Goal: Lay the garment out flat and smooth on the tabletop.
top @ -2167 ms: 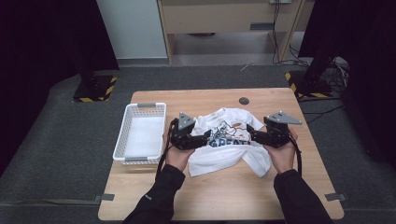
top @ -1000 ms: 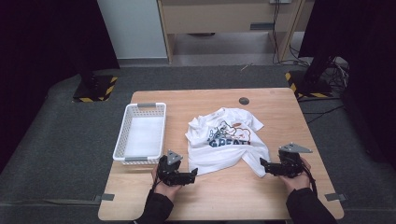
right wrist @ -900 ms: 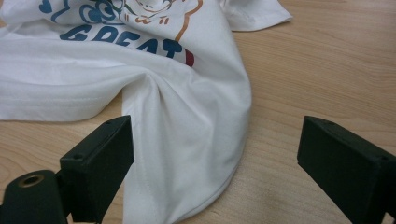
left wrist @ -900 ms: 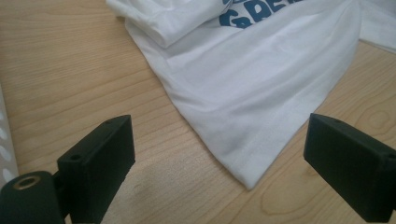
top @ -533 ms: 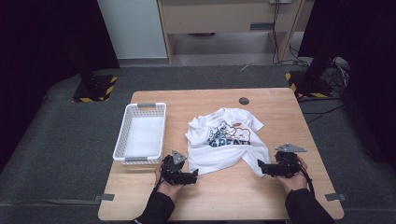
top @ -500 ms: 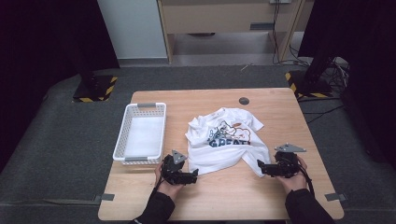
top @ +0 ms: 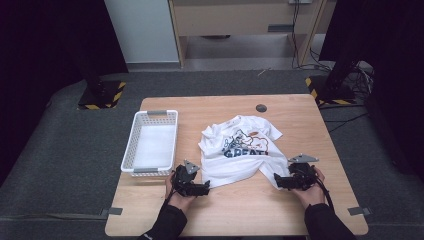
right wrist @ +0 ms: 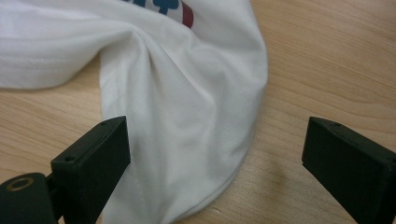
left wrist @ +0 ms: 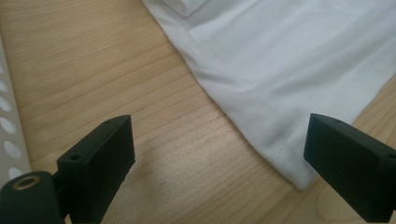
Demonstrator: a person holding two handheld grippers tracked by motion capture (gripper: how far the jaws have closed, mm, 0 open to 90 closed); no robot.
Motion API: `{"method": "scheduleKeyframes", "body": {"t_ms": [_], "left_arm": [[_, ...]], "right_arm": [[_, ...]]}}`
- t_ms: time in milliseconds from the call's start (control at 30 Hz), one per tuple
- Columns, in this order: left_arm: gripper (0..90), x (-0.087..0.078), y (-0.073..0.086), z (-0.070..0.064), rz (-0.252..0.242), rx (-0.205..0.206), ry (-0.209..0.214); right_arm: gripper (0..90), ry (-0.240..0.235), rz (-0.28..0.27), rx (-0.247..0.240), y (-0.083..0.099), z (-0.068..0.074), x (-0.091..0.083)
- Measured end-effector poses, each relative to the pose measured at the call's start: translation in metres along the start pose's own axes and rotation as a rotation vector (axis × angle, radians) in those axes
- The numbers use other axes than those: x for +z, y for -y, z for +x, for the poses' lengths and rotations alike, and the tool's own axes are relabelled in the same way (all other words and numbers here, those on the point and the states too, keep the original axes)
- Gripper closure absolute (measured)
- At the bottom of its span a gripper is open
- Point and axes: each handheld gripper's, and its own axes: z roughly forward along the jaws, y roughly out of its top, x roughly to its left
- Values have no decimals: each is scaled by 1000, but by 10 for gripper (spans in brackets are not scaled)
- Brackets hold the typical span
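1. The table (top: 280, 220) is the big thing here, light wood, and I'll place everything off the white t-shirt (top: 240, 155) lying roughly in its middle, print side up.
2. Left of the shirt sits a white basket (top: 131, 150), well apart from the cloth, nothing in it as far as I can tell. Beyond the shirt, toward the far edge, there's a small dark round spot (top: 261, 107).
3. The shirt's long axis runs from collar (far side) to hem (near side), a bit skewed, and the hem is the end facing the person. So the cloth lies forward of both tools, and the hem corners are what matter next.
4. Left gripper (top: 202, 188) sits just off the shirt's near-left hem corner. In the left gripper view (left wrist: 219, 154) its jaws stand wide apart, with the hem corner lying between them, closer to the right-hand jaw. Nothing pinched.
5. Right gripper (top: 276, 182) is at the near-right corner, where the cloth is bunched into a fold. The right gripper view (right wrist: 215, 154) shows its jaws spread wide too, the rounded fold lying between them and brushing the left-hand jaw, not clamped.
6. My guess: both are about equally near their corners, so it's a two-handed pinch of the hem, each tool nudging forward and down. The right one has thicker, doubled cloth to bite.
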Motion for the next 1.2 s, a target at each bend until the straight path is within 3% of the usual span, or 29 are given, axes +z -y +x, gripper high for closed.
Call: {"method": "scheduleKeyframes", "body": {"t_ms": [133, 333, 400, 533, 700, 767, 933, 1200], "left_arm": [[84, 1, 1, -1, 11, 25, -21], [71, 4, 1, -1, 19, 35, -31], [71, 3, 2, -3, 14, 53, -48], [70, 3, 1, -4, 23, 50, -55], [70, 1, 2, -1, 32, 45, -54], [69, 0, 3, 0, 41, 33, -51], [69, -5, 7, -1, 57, 43, -56], [69, -16, 15, 0, 99, 47, -19]], "right_arm": [[80, 27, 44, -29, 2, 1, 6], [78, 28, 47, -33, 2, 2, 7], [77, 31, 47, -47, 3, 2, 6], [75, 23, 55, -68, 4, 2, 4], [76, 12, 71, -87, 7, 0, 0], [75, 5, 78, -116, 10, -2, -4], [72, -21, 88, -125, 16, -9, -10], [67, -50, 96, -134, 26, -19, -18]]}}
